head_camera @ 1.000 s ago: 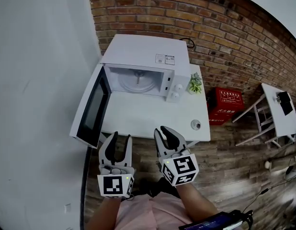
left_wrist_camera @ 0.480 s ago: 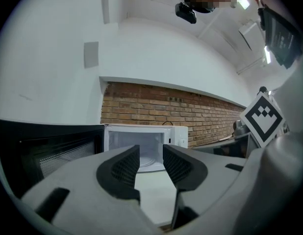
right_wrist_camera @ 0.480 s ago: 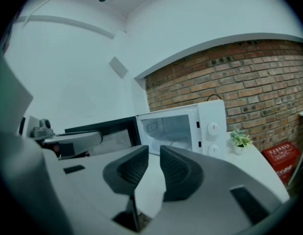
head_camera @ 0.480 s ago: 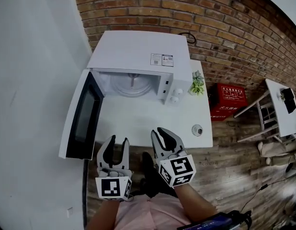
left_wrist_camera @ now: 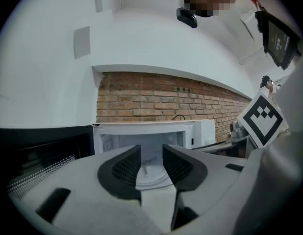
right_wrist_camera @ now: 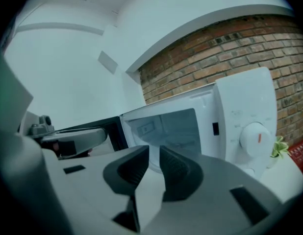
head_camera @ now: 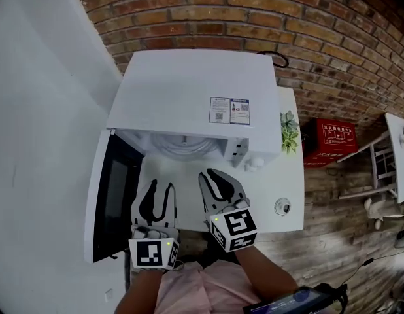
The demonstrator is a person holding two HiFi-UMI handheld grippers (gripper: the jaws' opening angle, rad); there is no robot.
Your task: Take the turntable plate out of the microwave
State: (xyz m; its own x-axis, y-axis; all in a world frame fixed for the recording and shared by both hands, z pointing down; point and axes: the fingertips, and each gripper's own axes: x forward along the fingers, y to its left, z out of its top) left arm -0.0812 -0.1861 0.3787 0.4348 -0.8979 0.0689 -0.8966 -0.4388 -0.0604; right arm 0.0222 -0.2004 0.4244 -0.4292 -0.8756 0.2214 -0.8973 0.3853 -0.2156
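Observation:
The white microwave (head_camera: 189,97) stands on a white table with its door (head_camera: 114,201) swung open to the left. Inside the cavity lies the round glass turntable plate (head_camera: 185,148), partly hidden under the top of the microwave. My left gripper (head_camera: 159,190) and right gripper (head_camera: 216,176) hover side by side just in front of the opening, both pointing into it. In the left gripper view, my left gripper (left_wrist_camera: 151,155) is open and frames the plate (left_wrist_camera: 149,179) in its gap. My right gripper (right_wrist_camera: 154,155) is closing slightly, with nothing between its jaws.
A small potted plant (head_camera: 288,131) stands right of the microwave. A small round object (head_camera: 282,207) lies near the table's (head_camera: 290,188) front right corner. A red box (head_camera: 336,142) sits on the wooden floor, with a white side table (head_camera: 398,156) beyond. A white wall runs along the left.
Both grippers have moved forward from the table's front edge to just before the microwave opening. The head view has come closer, so the microwave looks larger.

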